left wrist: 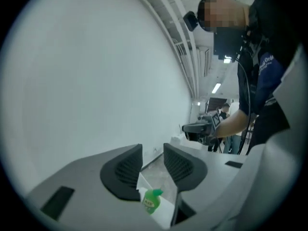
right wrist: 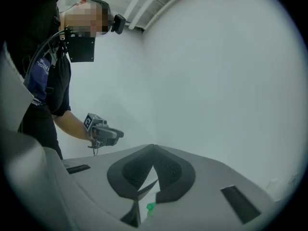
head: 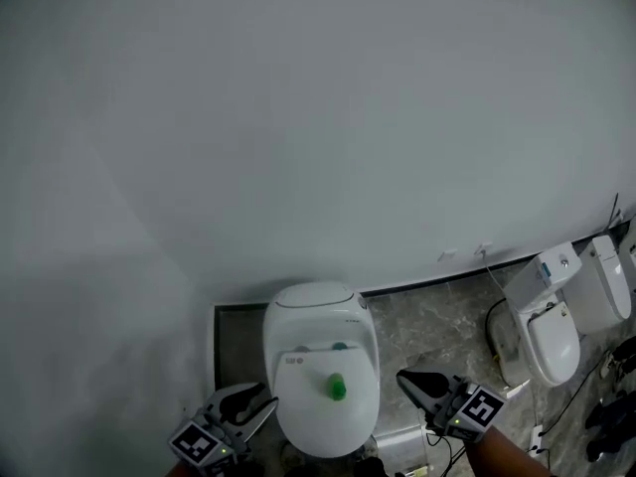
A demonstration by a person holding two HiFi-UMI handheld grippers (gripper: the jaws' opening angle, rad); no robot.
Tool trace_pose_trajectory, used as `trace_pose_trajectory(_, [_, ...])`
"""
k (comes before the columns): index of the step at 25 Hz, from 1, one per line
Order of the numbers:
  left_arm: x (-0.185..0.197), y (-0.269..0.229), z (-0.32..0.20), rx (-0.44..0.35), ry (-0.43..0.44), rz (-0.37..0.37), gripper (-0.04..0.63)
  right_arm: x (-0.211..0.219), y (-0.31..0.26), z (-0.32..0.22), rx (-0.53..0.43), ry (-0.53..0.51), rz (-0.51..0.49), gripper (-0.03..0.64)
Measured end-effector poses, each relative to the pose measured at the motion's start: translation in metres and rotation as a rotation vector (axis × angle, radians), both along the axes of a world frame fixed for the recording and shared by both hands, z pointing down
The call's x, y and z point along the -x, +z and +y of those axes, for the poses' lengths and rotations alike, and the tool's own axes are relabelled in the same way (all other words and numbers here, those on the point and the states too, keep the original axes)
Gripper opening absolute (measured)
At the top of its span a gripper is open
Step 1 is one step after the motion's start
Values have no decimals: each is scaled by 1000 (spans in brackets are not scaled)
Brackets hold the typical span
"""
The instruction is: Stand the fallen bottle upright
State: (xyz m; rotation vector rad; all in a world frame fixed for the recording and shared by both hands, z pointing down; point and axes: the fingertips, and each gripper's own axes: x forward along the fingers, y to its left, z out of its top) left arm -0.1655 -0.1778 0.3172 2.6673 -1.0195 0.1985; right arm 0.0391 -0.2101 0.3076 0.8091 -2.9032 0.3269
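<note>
A small green bottle (head: 337, 387) stands on the closed lid of a white toilet (head: 298, 410); in the left gripper view the bottle (left wrist: 151, 200) looks upright, cap on top. My left gripper (head: 266, 405) hovers left of the toilet, jaws apart with nothing between them (left wrist: 153, 148). My right gripper (head: 402, 377) hovers right of the toilet with its fingertips together and empty (right wrist: 153, 147). Both are held level, apart from the bottle. The right gripper view shows only the bottle's green top (right wrist: 150, 207) below the jaws.
A large pale wall fills most of the head view. A second white toilet (head: 552, 326) stands at the right, with cables (head: 596, 376) on the marbled floor (head: 437, 326). The person holding the grippers (left wrist: 260, 76) stands close behind the toilet.
</note>
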Motion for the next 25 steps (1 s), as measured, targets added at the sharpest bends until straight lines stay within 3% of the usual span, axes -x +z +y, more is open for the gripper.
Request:
trace_pose_trajectory(5, [19,-111,21,-95,-50,119,115,1,-101,10,-81,9,-69,10])
trace_pose_trajectory(9, [22,-161,28,-152,-86,156,75,-10,-148,3,-89,26,-174,9])
trace_pose_trajectory(13, [42,-151,36,-135,-138,184,3,-5,-134,1,-16,50,-171,8])
trace_pose_trajectory(20, [52,-130,40,-31,-148,250,3,4,-120,0,126,65,-234,6])
trace_pose_trajectory(25, [50,-106,28,-6,-130,283,3,4,-99,-6,149,86,-238,6])
